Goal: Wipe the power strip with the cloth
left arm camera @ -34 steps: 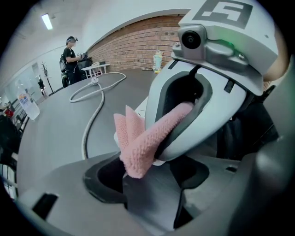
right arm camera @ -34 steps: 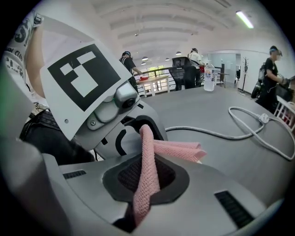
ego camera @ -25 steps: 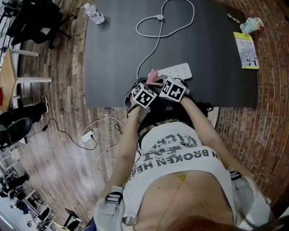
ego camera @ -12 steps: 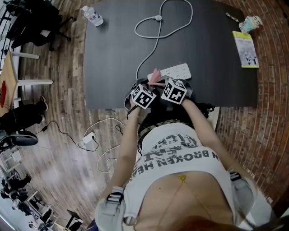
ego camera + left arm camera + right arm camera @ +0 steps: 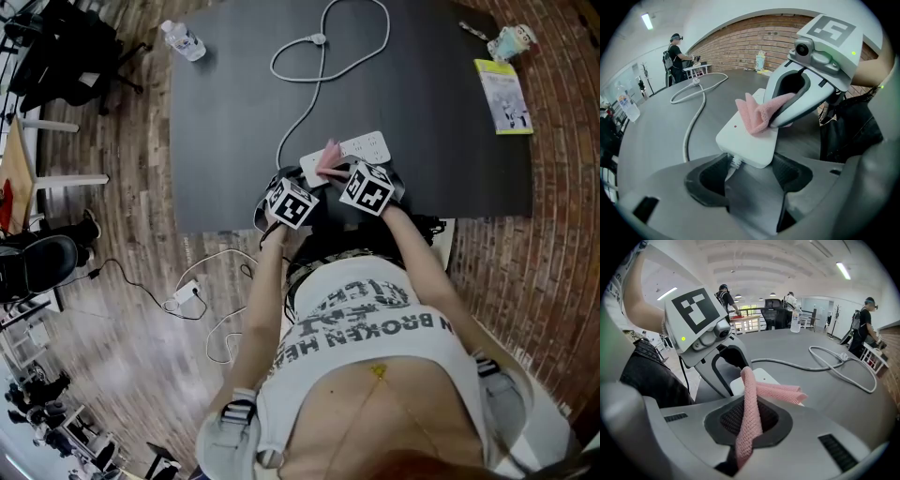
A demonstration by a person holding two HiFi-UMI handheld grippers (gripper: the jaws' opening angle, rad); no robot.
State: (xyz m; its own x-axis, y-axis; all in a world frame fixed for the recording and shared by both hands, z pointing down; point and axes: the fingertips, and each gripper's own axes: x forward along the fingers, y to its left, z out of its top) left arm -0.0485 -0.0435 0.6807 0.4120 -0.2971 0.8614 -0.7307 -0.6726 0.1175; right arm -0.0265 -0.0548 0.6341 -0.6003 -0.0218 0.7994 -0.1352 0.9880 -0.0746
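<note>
A white power strip [image 5: 354,148] lies near the front edge of the black table [image 5: 450,159], and its white cable [image 5: 309,94] loops toward the far side. My left gripper [image 5: 300,180] is shut on the strip's cable end [image 5: 750,140], one jaw on each side. My right gripper [image 5: 339,172] is shut on a pink cloth [image 5: 750,399]. The cloth's free folds [image 5: 757,115] rest on top of the strip, a little beyond its cable end. The two grippers stand close together, tips angled toward each other.
A water bottle [image 5: 183,40] stands at the table's far left corner. A yellow booklet [image 5: 504,97] and a small cup-like object [image 5: 511,39] lie at the far right. The table's front edge runs just under both grippers. People stand in the background [image 5: 867,324].
The right gripper has slid the cloth slightly along the strip away from the cable end, uncovering more white there. The left gripper has stayed at the cable end.
</note>
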